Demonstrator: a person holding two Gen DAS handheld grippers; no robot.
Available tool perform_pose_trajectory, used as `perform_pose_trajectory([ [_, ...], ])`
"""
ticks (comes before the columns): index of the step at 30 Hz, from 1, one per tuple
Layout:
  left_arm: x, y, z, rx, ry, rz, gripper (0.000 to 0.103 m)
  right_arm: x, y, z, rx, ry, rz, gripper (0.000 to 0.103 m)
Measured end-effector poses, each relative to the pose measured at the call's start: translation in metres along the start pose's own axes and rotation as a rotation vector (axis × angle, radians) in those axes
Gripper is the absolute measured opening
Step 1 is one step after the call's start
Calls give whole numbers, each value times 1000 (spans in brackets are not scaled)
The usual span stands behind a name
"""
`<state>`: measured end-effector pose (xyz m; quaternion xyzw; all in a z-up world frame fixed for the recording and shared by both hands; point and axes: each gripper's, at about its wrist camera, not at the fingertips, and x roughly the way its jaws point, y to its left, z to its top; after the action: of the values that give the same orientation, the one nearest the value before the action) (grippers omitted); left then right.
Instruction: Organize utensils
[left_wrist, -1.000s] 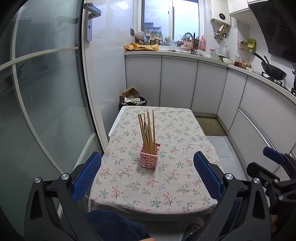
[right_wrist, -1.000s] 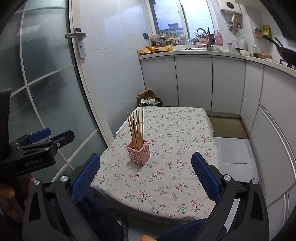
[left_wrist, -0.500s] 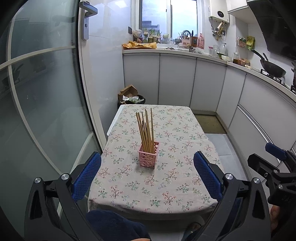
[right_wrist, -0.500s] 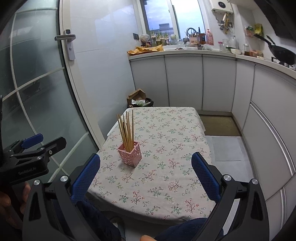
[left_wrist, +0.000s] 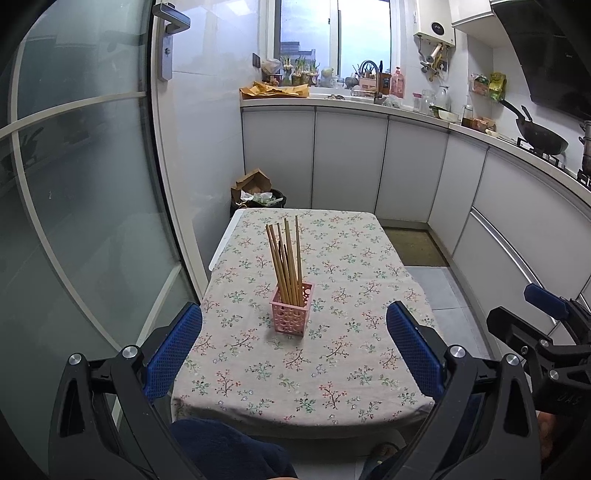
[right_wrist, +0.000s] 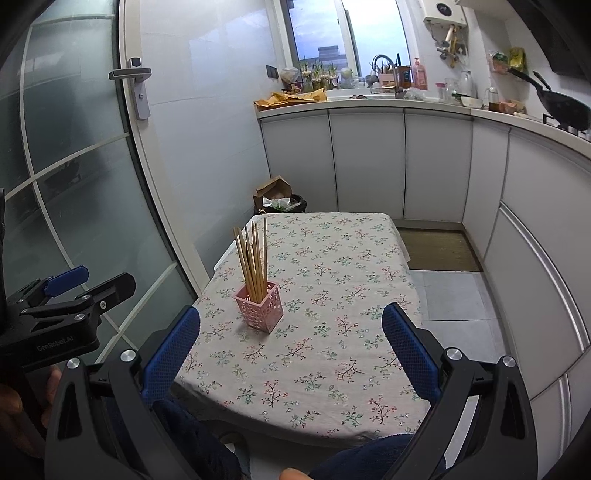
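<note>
A pink perforated holder stands upright on the floral tablecloth, with several wooden chopsticks standing in it. It also shows in the right wrist view with its chopsticks. My left gripper is open and empty, held back above the table's near edge. My right gripper is open and empty too, also back from the holder. The right gripper shows at the right edge of the left wrist view; the left one shows at the left of the right wrist view.
A glass door runs along the left of the table. White cabinets and a cluttered counter line the back and right. A bin with a cardboard box stands behind the table. A wok sits on the stove. My knees are under the near edge.
Both grippers have drifted slightly, so the holder shifts a little in each view. Both stay open and empty. Holder and chopsticks have not moved.
</note>
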<state>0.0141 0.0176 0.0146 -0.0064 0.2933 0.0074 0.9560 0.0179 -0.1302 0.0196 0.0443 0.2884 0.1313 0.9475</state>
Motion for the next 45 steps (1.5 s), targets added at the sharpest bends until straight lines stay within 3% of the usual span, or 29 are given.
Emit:
perform_pose_trajectory([
  [22, -3, -7, 2, -10, 2, -34, 96, 0, -1, -1, 5, 5, 2, 96],
  [45, 1, -9, 1, 2, 11, -11, 96, 5, 0, -3, 14, 13, 7, 96],
])
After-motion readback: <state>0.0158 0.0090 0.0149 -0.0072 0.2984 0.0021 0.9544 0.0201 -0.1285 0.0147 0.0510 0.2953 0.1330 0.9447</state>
